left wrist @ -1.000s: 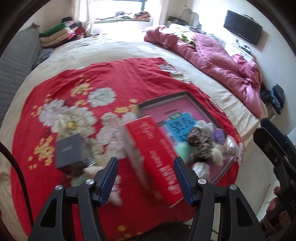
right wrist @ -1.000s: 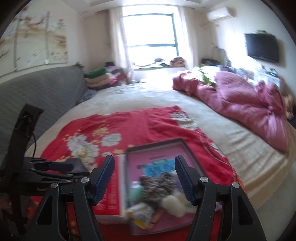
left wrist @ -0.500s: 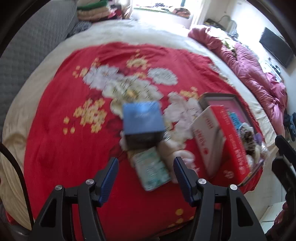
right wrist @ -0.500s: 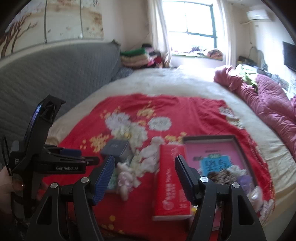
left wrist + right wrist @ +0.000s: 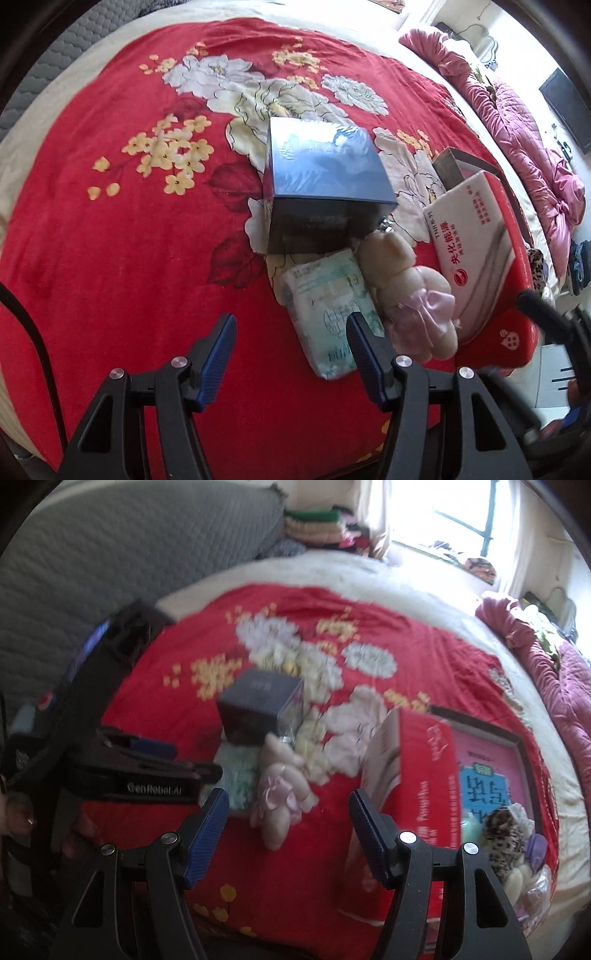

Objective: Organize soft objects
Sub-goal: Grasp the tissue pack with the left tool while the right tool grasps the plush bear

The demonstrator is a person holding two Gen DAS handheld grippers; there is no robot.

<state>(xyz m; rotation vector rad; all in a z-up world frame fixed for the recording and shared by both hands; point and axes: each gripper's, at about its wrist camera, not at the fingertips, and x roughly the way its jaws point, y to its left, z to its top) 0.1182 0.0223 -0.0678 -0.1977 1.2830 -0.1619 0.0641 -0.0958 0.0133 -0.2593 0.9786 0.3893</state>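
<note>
The cream teddy bear [image 5: 402, 291] is lying on the red floral blanket [image 5: 110, 221], its long axis running from the dark blue box [image 5: 325, 184] toward the camera (head farthest). It is overlapping a tissue pack [image 5: 328, 314]. Both the left gripper [image 5: 290, 350] and right gripper [image 5: 288, 830] are hanging open, empty. The right view is blurring details.

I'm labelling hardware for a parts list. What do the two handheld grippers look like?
Both the left gripper and the right gripper have black frames with triangular cut-outs, silver screws and ribbed blue pads. The left one's body reads "GenRobot.AI" in white; a black cable runs beside it.
</note>
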